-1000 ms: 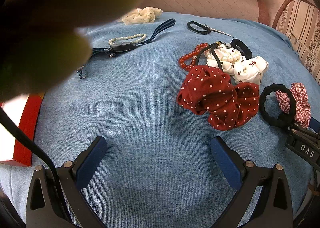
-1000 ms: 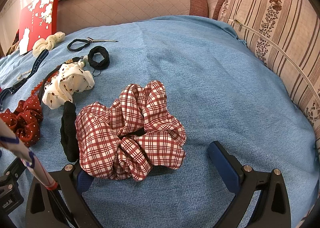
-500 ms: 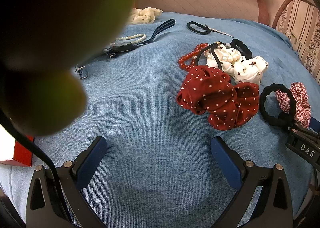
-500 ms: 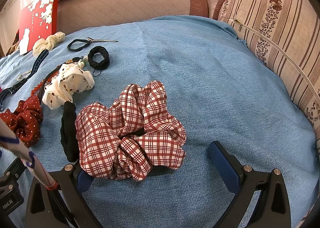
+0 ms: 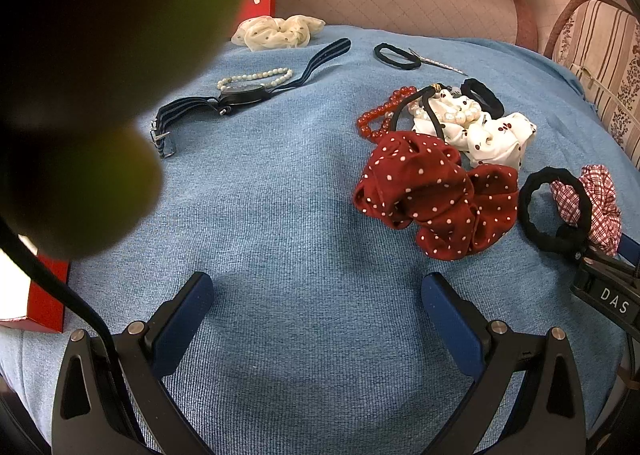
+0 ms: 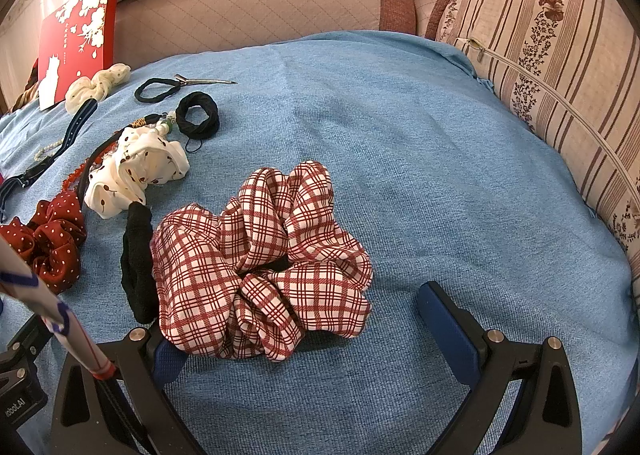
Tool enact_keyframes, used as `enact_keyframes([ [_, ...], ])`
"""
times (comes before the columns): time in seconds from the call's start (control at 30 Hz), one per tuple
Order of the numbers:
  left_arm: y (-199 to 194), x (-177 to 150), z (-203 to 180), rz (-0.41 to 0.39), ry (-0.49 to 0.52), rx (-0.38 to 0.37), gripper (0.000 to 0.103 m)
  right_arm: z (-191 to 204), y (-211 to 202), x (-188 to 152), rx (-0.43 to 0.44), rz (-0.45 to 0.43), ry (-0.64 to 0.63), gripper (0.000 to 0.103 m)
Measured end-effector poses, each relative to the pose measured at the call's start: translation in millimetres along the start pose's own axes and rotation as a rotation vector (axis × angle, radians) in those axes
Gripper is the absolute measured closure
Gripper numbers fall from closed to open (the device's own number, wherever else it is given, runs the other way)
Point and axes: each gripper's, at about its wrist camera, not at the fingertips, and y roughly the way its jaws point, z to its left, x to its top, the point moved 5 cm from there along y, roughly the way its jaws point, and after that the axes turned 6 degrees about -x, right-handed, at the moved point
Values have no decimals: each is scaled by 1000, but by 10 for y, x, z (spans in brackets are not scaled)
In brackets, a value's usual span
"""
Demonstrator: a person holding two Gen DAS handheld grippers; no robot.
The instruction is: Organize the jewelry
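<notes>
My left gripper [image 5: 316, 295] is spread above bare blue cloth [image 5: 280, 215]; nothing sits between its fingers. My right gripper [image 6: 308, 319] is spread around the plaid scrunchie [image 6: 260, 263]; a black hair tie [image 6: 138, 263] lies just beside it.

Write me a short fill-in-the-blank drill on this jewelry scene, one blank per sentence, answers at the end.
1. The scrunchie lying between the right gripper fingers has a red and white ____ pattern.
2. The dark red scrunchie is covered in white ____.
3. Everything lies on a cloth coloured ____.
4. Both the right gripper and the left gripper have their jaws ____.

Answers: plaid; dots; blue; open
</notes>
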Motion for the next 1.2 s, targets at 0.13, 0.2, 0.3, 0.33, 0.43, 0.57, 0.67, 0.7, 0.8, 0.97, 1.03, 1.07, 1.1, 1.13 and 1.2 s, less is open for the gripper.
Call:
enact_keyframes([
  [0.13, -1, 0, -1, 0, 0, 0, 0, 2, 1, -1, 0, 0, 0, 0],
  [0.2, 3, -1, 0, 4, -1, -1, 0, 4, 1, -1, 0, 0, 0, 0],
  [0.3, -15, 31, 51, 4, -1, -2, 0, 5, 2, -2, 0, 0, 0, 0],
  [0.33, -15, 32, 56, 4, -1, -2, 0, 8, 3, -3, 0, 1, 0, 0],
  [0.43, -13, 31, 61, 4, -1, -1, 0, 6, 1, -5, 0, 0, 0, 0],
  [0.57, -11, 30, 58, 4, -1, -1, 0, 10, 2, -5, 0, -1, 0, 0],
  [0.67, -11, 30, 58, 4, -1, -2, 0, 11, 2, -5, 0, 0, 0, 0],
  [0.7, -14, 31, 61, 3, -1, -2, 0, 11, 0, -6, 1, -1, 1, 0],
  [0.8, -6, 36, 58, 4, -1, -1, 0, 11, 4, -1, 3, 9, 10, 0],
  [0.97, 11, 43, 33, 7, 1, 5, 0, -7, -23, -18, 33, 47, 9, 0],
  [1.03, 17, 38, 17, 22, -4, 12, 0, -4, -56, -33, 65, 51, -20, 0],
  [1.07, 1, 21, -2, 29, -2, 8, 0, -8, -59, -43, 74, 51, -15, 0],
  [1.1, -6, 5, -9, 36, 4, 0, 0, -20, -43, -47, 84, 63, -4, 0],
  [1.13, -10, -15, -13, 41, 10, -9, 0, -13, -33, -45, 85, 78, -11, 0],
  [1.2, -30, -35, -4, 54, 34, -34, 0, 22, -29, -61, 61, 97, -31, 0],
])
